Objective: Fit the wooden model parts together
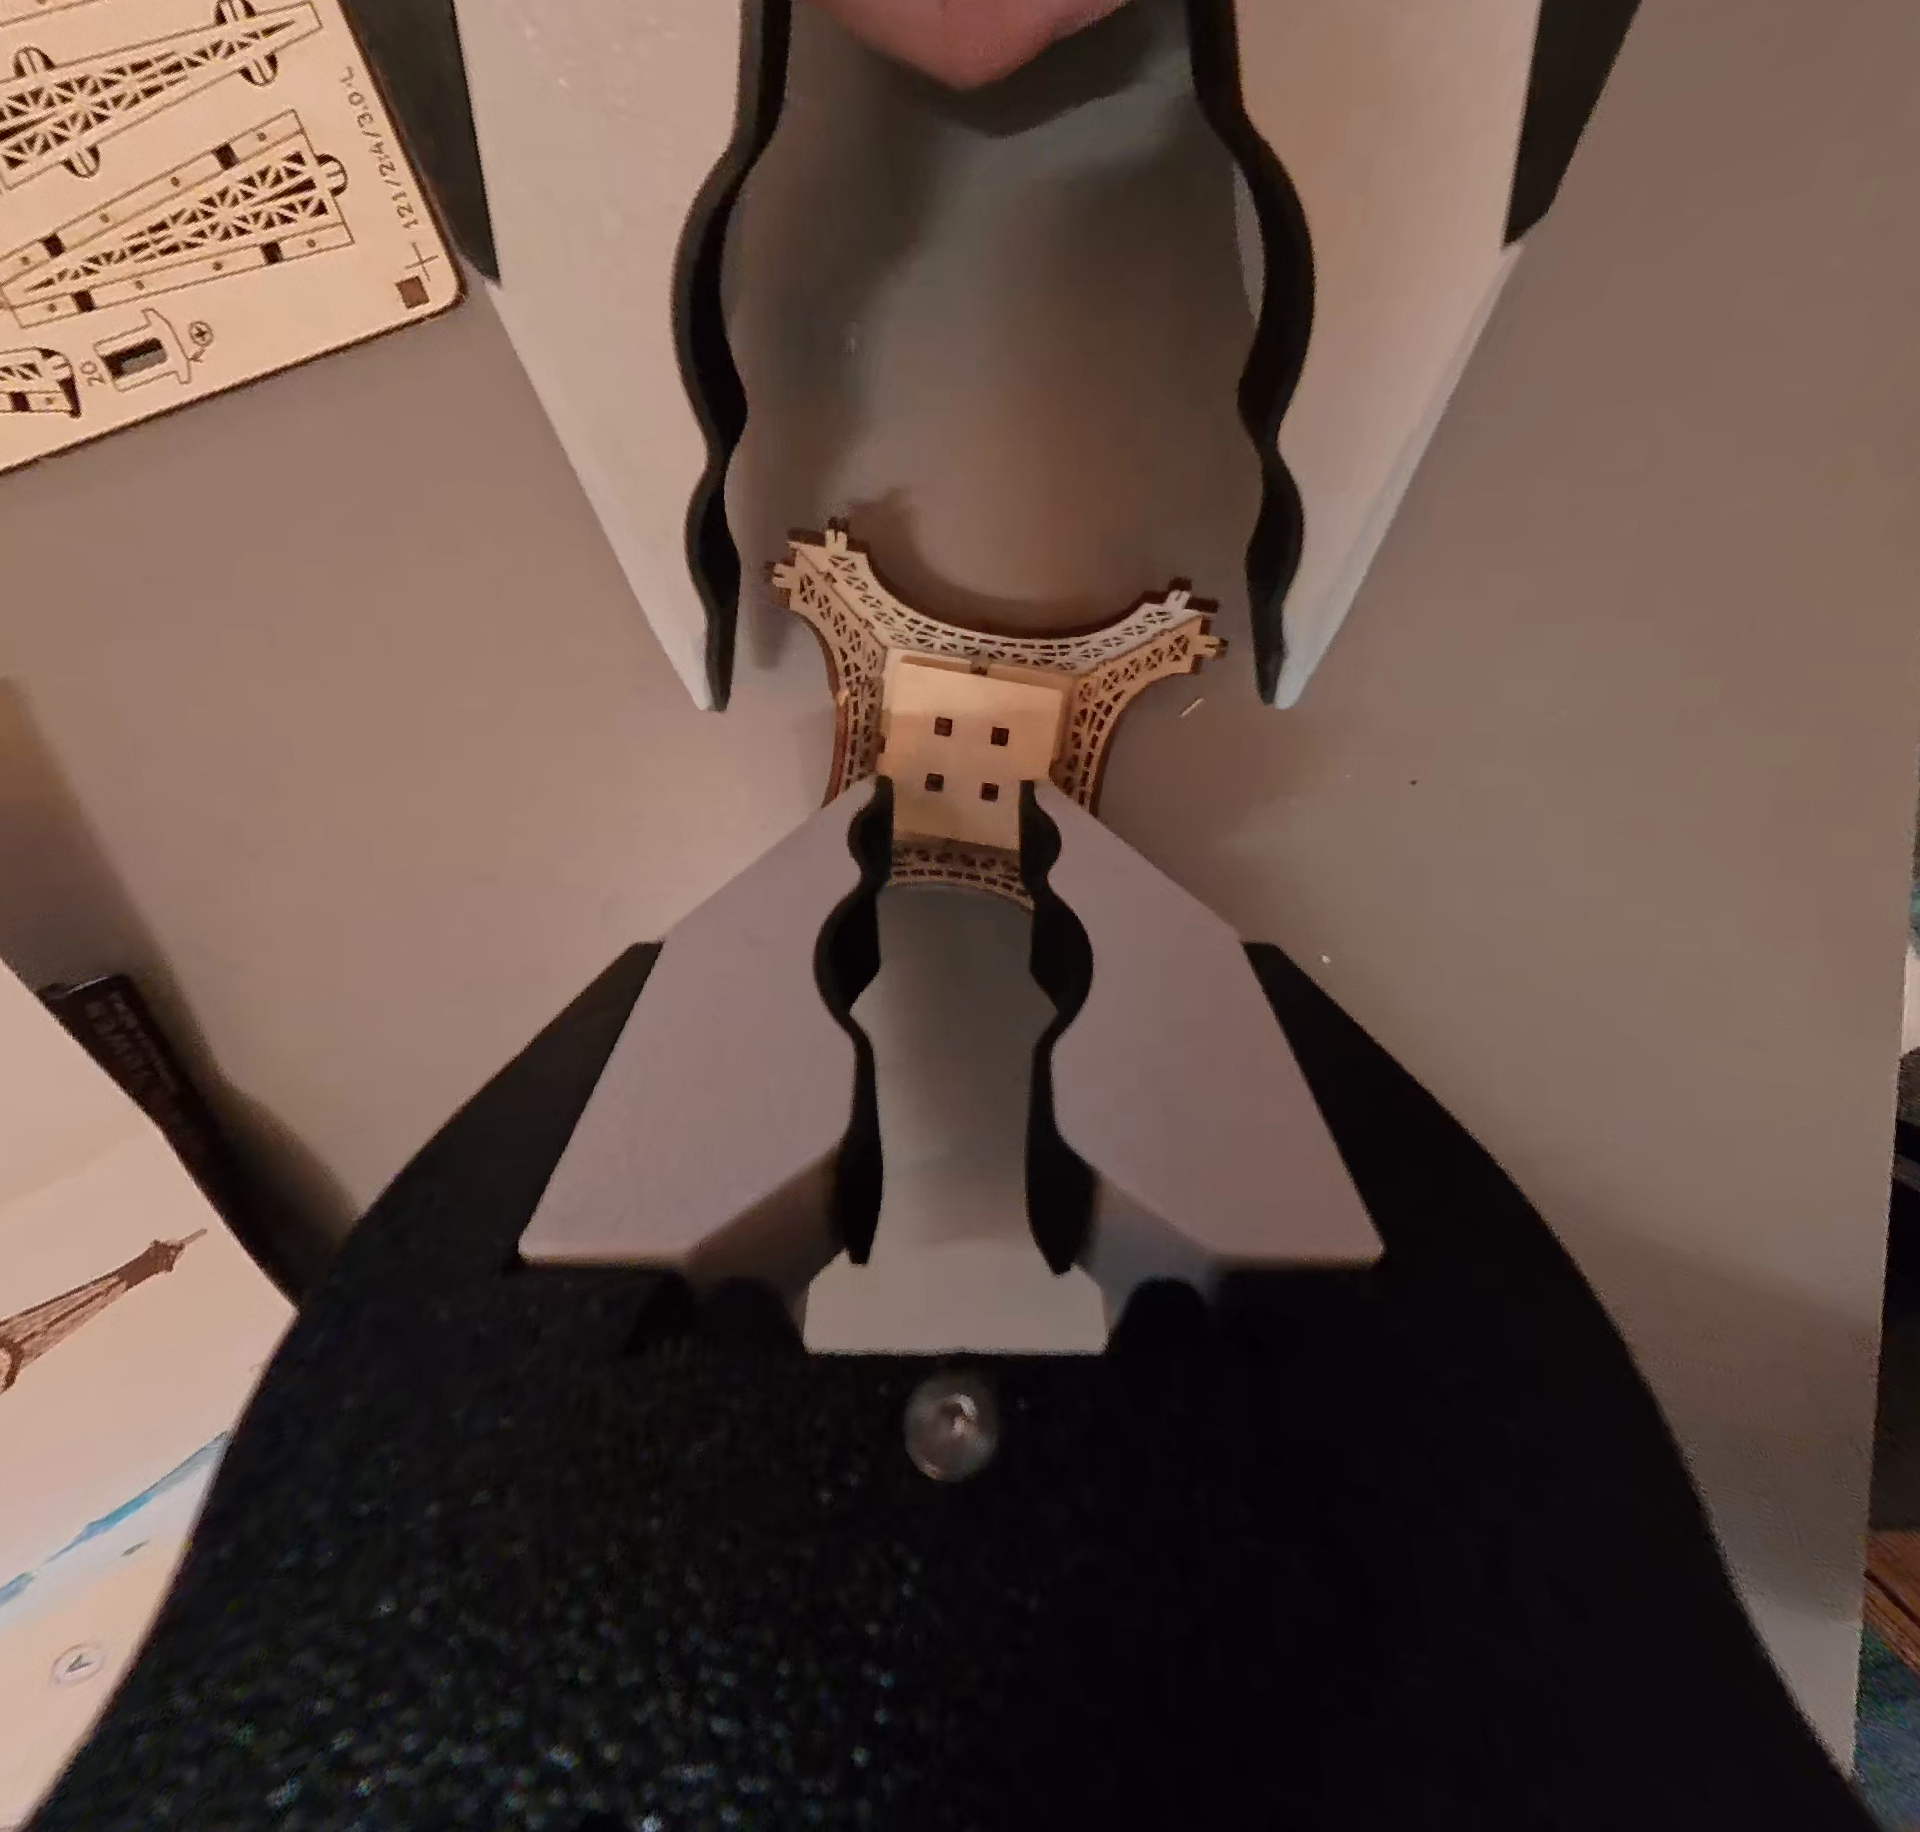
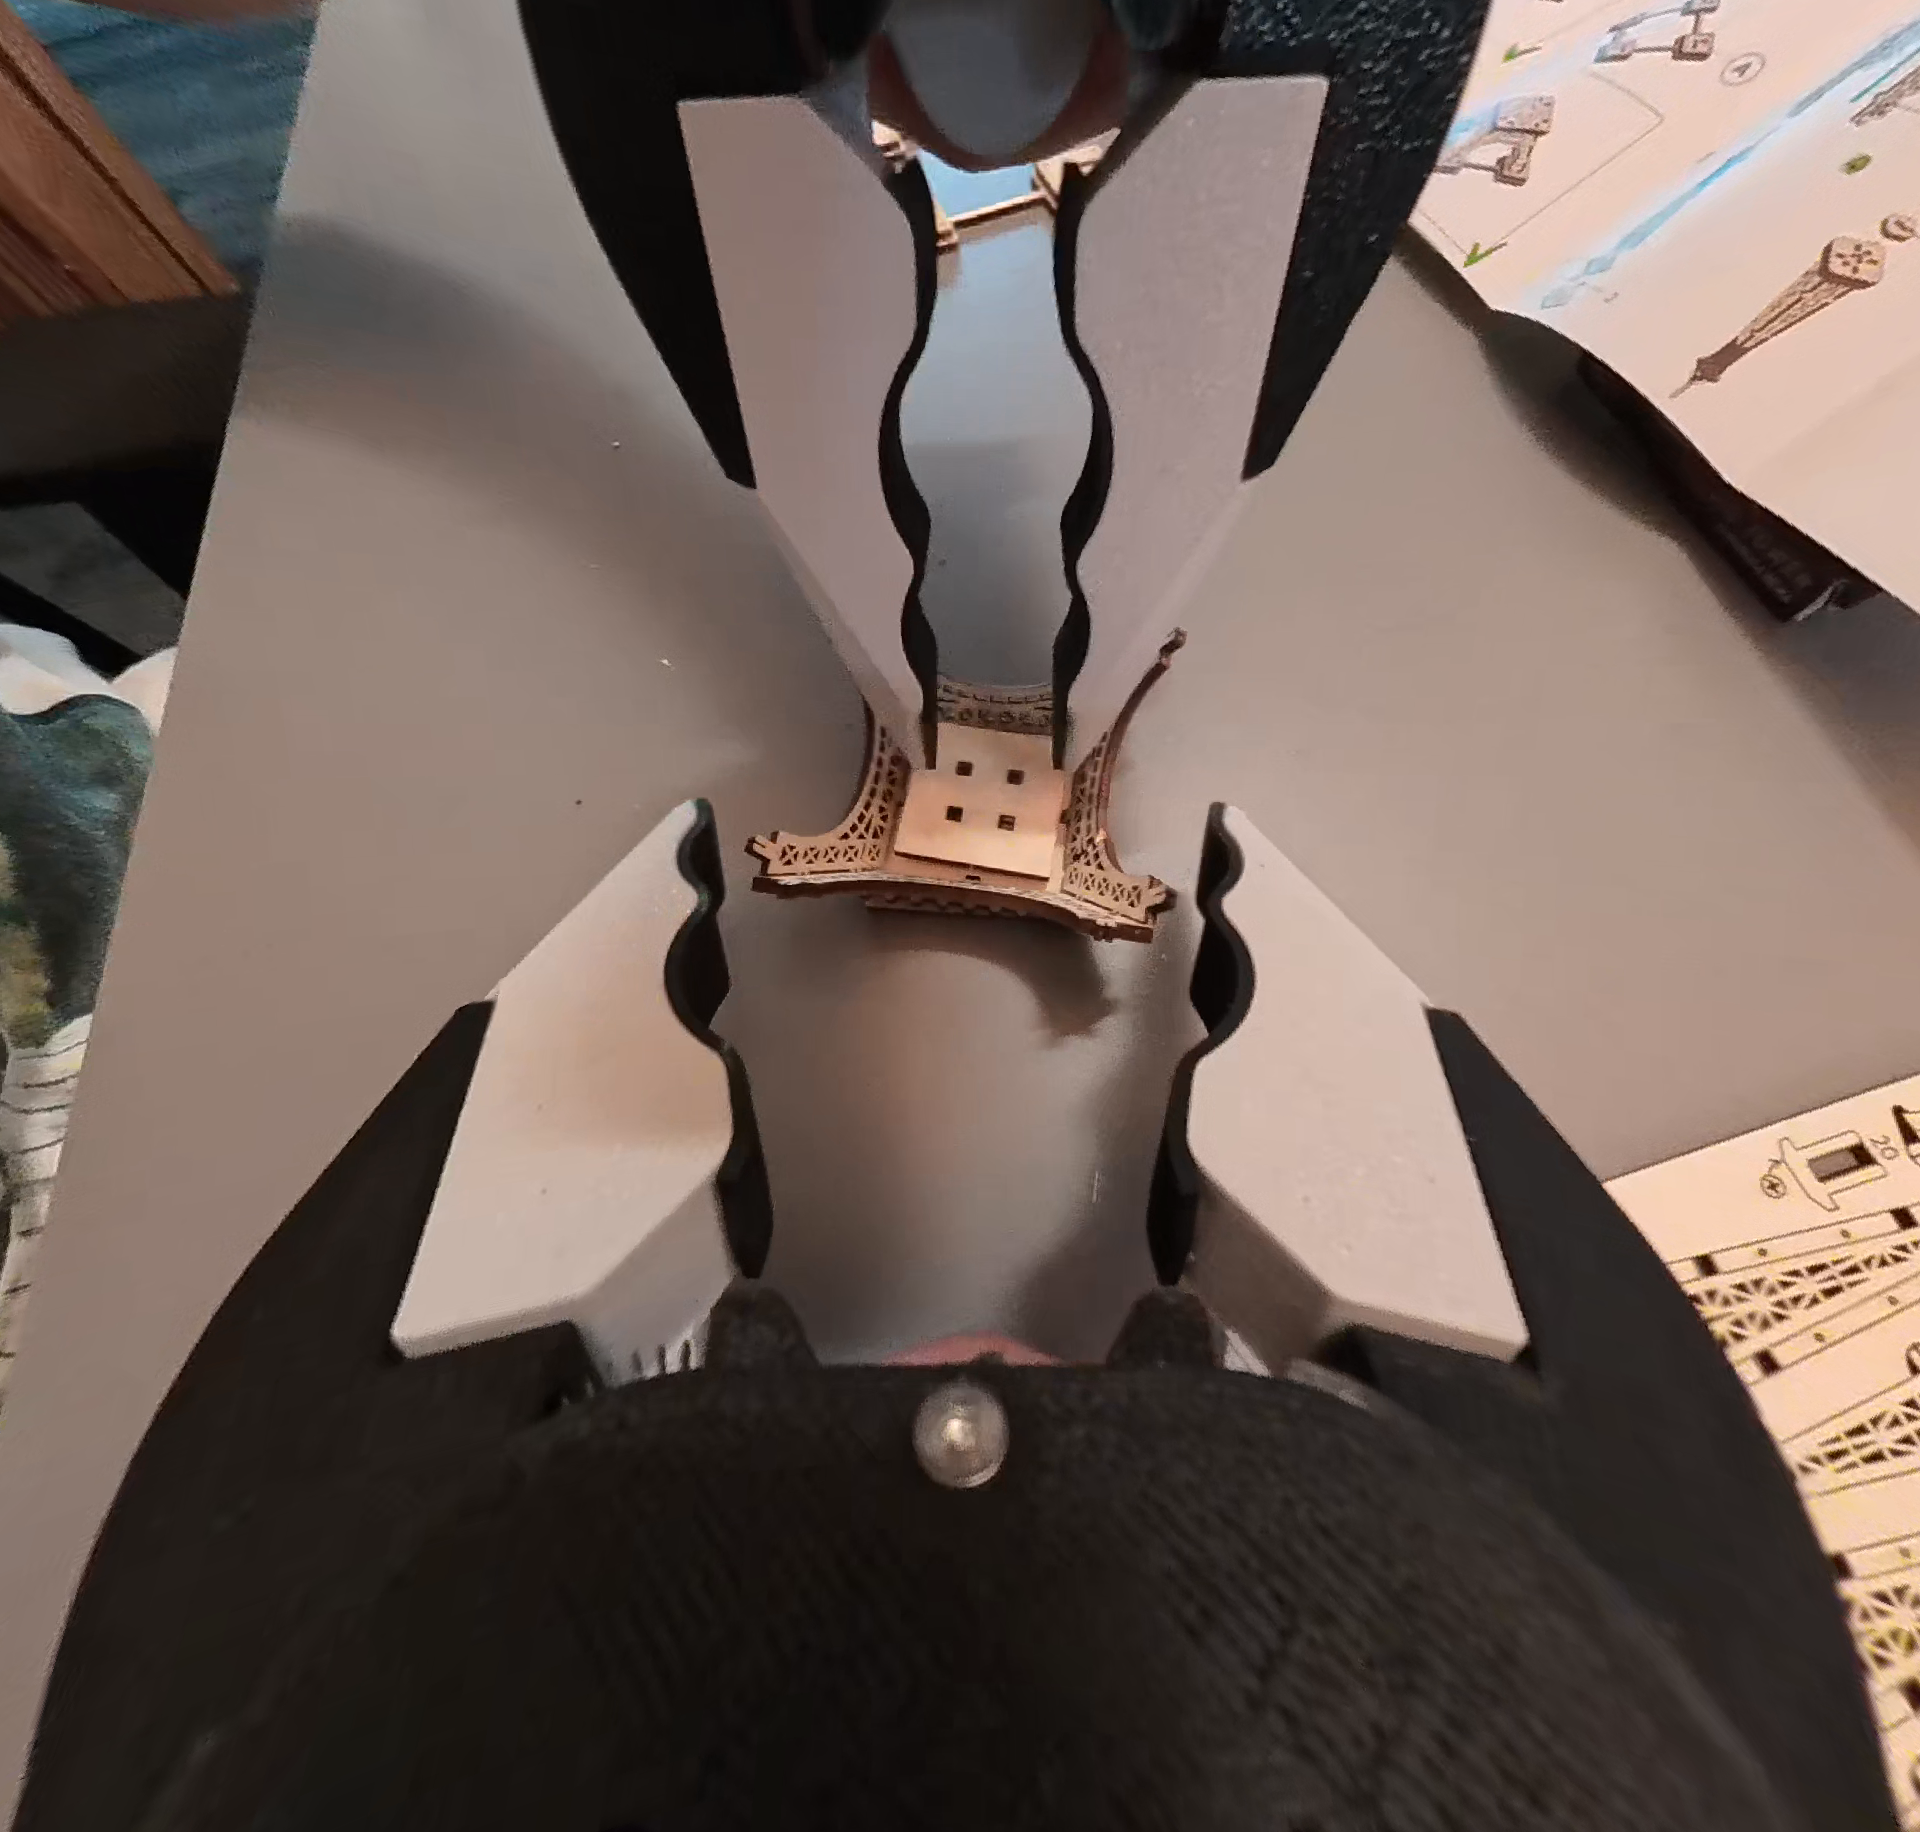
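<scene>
A wooden tower base point(image 1: 977, 733) with lattice legs and a square platform with holes sits on the grey table point(image 1: 416, 743). My left gripper point(image 1: 954, 795) is shut on the near edge of its platform. My right gripper point(image 1: 997, 696) faces it from the far side, open, with a finger on either side of the base's far legs, not touching. In the right wrist view the base point(image 2: 977, 826) lies between my open right gripper's point(image 2: 961, 814) fingertips, and the left gripper point(image 2: 992, 756) pinches its far edge.
A wooden sheet of uncut parts point(image 1: 156, 172) lies at the far left and shows at the right in the right wrist view point(image 2: 1818, 1367). A printed instruction sheet point(image 2: 1714, 120) and a dark flat object point(image 2: 1714, 525) lie beside it. The table edge point(image 2: 208, 535) runs along the left. Left and right tips are no more than a few centimetres apart. The dark flat object point(image 2: 1714, 525) is about equally far from each gripper, around 15 cm. My left wrist view point(image 1: 171, 1087) looks at it from another angle.
</scene>
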